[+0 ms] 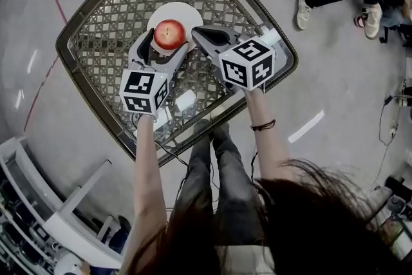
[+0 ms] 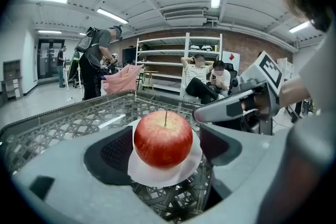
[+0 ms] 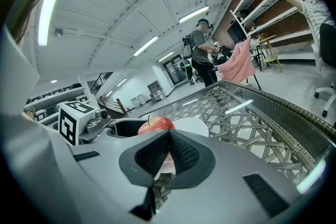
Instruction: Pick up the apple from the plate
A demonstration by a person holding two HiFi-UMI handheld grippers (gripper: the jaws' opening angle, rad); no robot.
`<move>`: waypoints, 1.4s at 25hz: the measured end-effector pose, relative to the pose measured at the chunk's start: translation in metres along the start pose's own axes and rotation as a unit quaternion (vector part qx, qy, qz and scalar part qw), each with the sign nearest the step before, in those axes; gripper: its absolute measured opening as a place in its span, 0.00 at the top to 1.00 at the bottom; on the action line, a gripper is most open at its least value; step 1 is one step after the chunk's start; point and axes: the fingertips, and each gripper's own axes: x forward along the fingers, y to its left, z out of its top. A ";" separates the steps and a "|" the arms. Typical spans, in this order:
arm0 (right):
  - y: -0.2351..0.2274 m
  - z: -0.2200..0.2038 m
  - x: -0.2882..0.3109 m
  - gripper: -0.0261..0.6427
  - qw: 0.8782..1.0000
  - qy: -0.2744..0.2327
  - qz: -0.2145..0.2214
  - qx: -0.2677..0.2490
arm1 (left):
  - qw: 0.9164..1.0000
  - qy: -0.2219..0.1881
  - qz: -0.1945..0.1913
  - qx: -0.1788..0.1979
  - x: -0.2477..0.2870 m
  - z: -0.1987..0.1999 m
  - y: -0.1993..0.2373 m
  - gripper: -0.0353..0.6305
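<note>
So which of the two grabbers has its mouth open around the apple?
The left gripper: its jaws stand wide apart either side of the apple, not touching it. The right gripper has its jaws shut together, empty.

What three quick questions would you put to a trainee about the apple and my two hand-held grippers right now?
1. True or false: the apple rests on the white plate.
2. Short answer: are the jaws of the right hand-held gripper apart or together?
3. Pick one: the apple stands between the open jaws of A) the left hand-held gripper, B) the right one, C) neither.

Key: 1 true. 2 together, with nothing between them. 3 A.
</note>
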 end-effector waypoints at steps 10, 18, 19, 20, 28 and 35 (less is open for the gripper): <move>-0.004 -0.001 -0.002 0.95 1.000 -0.009 -0.003 0.003 | 1.000 0.000 -0.004 0.021 0.013 0.004 0.004 0.34; -0.003 0.001 -0.004 0.95 1.000 -0.015 -0.007 0.002 | 1.000 0.006 -0.009 0.019 0.017 0.002 0.004 0.35; -0.003 0.001 -0.004 0.95 1.000 -0.016 -0.007 0.003 | 1.000 0.008 -0.009 0.020 0.018 0.002 0.004 0.35; -0.003 0.001 -0.004 0.95 1.000 -0.016 -0.007 0.003 | 1.000 0.008 -0.008 0.021 0.019 0.002 0.004 0.35; -0.004 0.002 -0.005 0.95 1.000 -0.020 -0.009 0.006 | 1.000 0.010 -0.005 0.021 0.019 0.003 0.005 0.35; -0.005 0.002 -0.005 0.95 1.000 -0.021 -0.011 0.007 | 1.000 0.011 -0.004 0.009 0.019 0.003 0.006 0.35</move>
